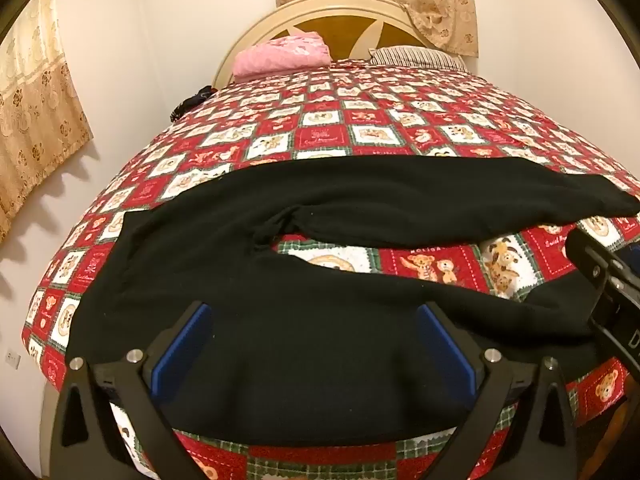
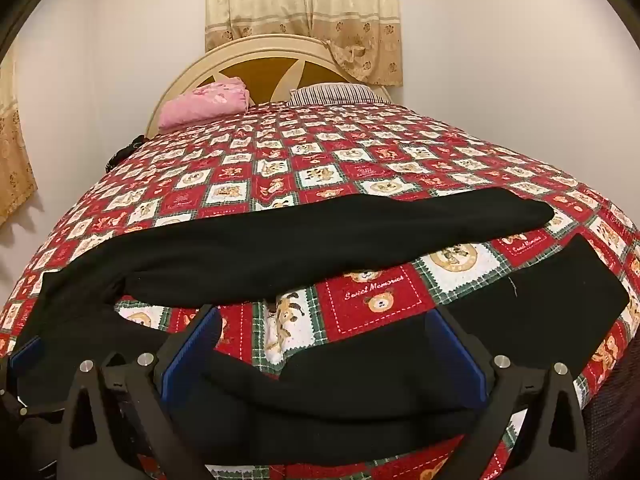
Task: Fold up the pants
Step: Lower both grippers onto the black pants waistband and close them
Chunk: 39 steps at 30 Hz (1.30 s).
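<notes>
Black pants (image 1: pixel 304 208) lie spread flat across the near end of the bed, waist to the left, two legs running right with a gap between them. My left gripper (image 1: pixel 316 320) is open, its blue pads over the near leg close to the waist. My right gripper (image 2: pixel 324 320) is open above the near leg (image 2: pixel 400 376) further right, with the far leg (image 2: pixel 320 240) beyond it. The right gripper's body shows at the right edge of the left wrist view (image 1: pixel 608 280). Neither gripper holds cloth.
The bed is covered by a red patchwork quilt (image 1: pixel 360 128) with teddy bear squares. A pink folded blanket (image 1: pixel 280 58) and a striped pillow (image 1: pixel 416 56) lie by the cream headboard (image 1: pixel 256 32). Curtains hang on the far wall and the left wall.
</notes>
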Available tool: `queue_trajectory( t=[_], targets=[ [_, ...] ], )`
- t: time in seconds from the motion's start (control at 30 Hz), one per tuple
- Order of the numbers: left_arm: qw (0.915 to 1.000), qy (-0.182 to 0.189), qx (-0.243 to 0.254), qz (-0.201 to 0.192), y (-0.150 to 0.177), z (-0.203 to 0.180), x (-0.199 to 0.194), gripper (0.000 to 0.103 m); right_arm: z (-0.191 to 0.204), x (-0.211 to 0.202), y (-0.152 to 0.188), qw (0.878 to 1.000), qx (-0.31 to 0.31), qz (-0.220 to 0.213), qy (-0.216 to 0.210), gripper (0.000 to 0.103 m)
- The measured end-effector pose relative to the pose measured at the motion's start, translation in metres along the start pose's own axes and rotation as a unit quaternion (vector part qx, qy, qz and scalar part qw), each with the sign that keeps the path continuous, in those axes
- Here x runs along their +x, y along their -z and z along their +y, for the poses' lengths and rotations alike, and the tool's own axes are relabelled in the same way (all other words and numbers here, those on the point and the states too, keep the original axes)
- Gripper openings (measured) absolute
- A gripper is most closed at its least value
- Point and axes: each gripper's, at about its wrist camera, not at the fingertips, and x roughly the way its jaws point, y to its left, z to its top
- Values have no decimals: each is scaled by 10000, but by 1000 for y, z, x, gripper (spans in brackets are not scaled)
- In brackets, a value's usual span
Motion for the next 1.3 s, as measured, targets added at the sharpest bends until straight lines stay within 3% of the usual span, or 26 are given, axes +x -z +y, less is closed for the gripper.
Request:
queue_trajectory(
  t=[0.7, 1.3],
  targets=[
    [10000, -21, 12, 2, 3, -15, 6, 103, 3, 4, 1, 10000, 8, 16, 57, 102],
    [9995, 207, -109, 202, 2, -2, 11, 103, -5, 7, -1, 10000, 36, 55, 39, 102]
  ],
)
